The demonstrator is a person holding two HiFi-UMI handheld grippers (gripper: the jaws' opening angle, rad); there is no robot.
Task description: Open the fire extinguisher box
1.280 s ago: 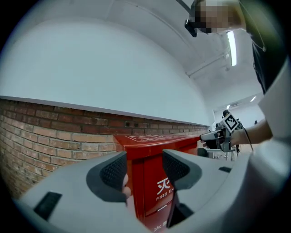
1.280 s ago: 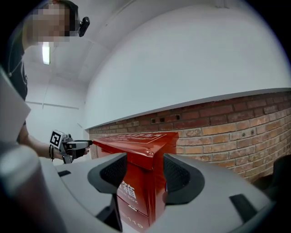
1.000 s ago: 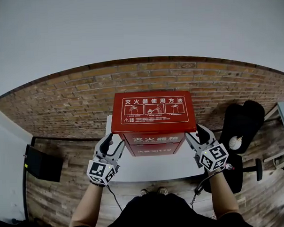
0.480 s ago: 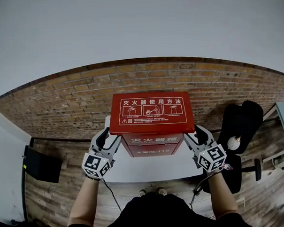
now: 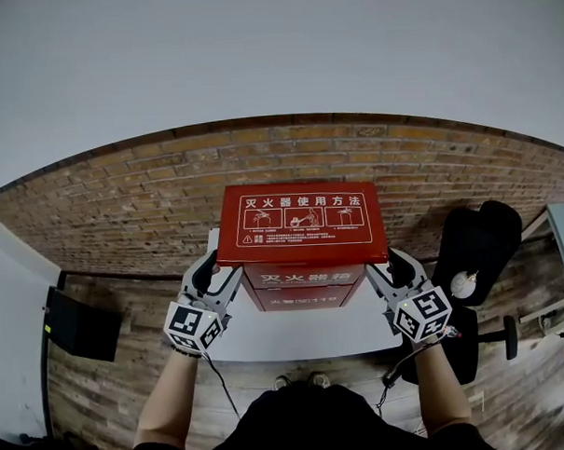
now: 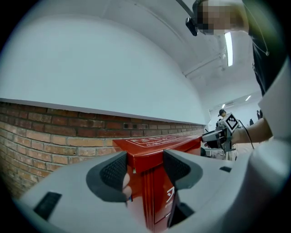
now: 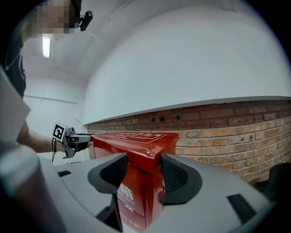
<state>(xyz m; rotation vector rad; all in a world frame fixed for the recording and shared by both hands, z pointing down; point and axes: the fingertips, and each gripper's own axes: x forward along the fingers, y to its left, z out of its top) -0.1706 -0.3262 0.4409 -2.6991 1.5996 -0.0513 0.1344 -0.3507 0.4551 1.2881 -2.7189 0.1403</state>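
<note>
**Box still shut, two grippers at its front corners**

So, I count one red fire extinguisher box [image 5: 303, 288], one lid [image 5: 302, 220] on top of it, two grippers, one white table [image 5: 296, 335], one black chair [image 5: 479, 243] and one dark case [image 5: 81, 323] on the floor.

The box stands upright on the table, with its back near the brick wall [image 5: 122, 198]. The lid lies flat and sticks out past the box on the front and on both sides.

The left gripper [image 5: 219, 272] is at the lid's front left corner. Its jaws are opening. In the left gripper view that corner stands between them, with a small gap at the outer pad [image 6: 113, 172].

The right gripper [image 5: 386, 264] is at the front right corner. Its jaws stand wide apart too — the corner sits between them, close to both pads.

There is bare table in front of the box and a thin strip on each side. The chair is off to the right, apart from the table, and the case is well off to the left.

Since a second ago the left gripper has gone up and a little outward. The right one has crept up a bit — the box has not moved.
</note>
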